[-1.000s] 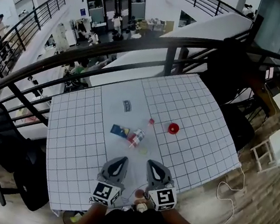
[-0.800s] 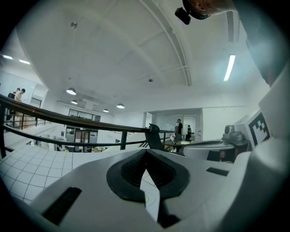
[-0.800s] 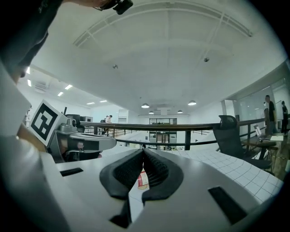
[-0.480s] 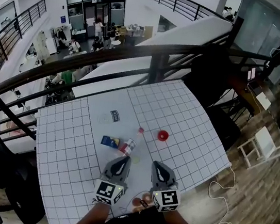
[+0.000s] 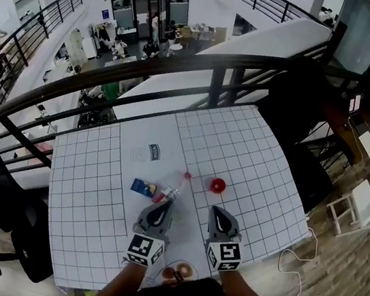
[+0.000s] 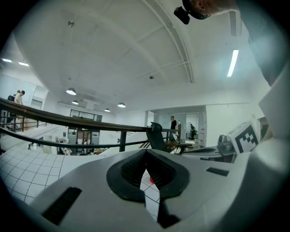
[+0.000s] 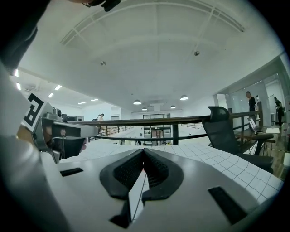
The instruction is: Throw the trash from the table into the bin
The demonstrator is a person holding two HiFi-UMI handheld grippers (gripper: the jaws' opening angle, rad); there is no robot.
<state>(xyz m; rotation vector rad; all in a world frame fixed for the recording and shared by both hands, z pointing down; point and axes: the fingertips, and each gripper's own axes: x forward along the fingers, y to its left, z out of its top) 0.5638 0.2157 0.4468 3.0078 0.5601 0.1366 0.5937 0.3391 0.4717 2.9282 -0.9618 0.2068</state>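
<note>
Jaws on the left hand-held gripper (image 5: pixel 159 210) are pressed together with nothing between them. Same for the right hand-held gripper (image 5: pixel 219 218). Both sit low centre of the head view, pointing up-frame over the gridded bench (image 5: pixel 89 191).

Trash is all on the bench:
- small clear bottle (image 5: pixel 167 193) lying down, right above the left tip; contact unclear
- blue packet (image 5: pixel 142 187) just left of the bottle
- red cup (image 5: pixel 217 185) above the right tip, apart from it
- white wrapper (image 5: pixel 155 152) further up-frame

Risks as I see them:
- Advancing with jaws closed would likely shove the bottle instead of gripping it. It's round, so it could roll into the packet or off an edge.
- The railing (image 5: pixel 183 68) and open drop lie just past the bench's top edge, so a hard push could lose items there.
- Packet and wrapper lie flat, so the pinch may slip.
- No bin clearly in view, so the carry path is unknown.
</note>
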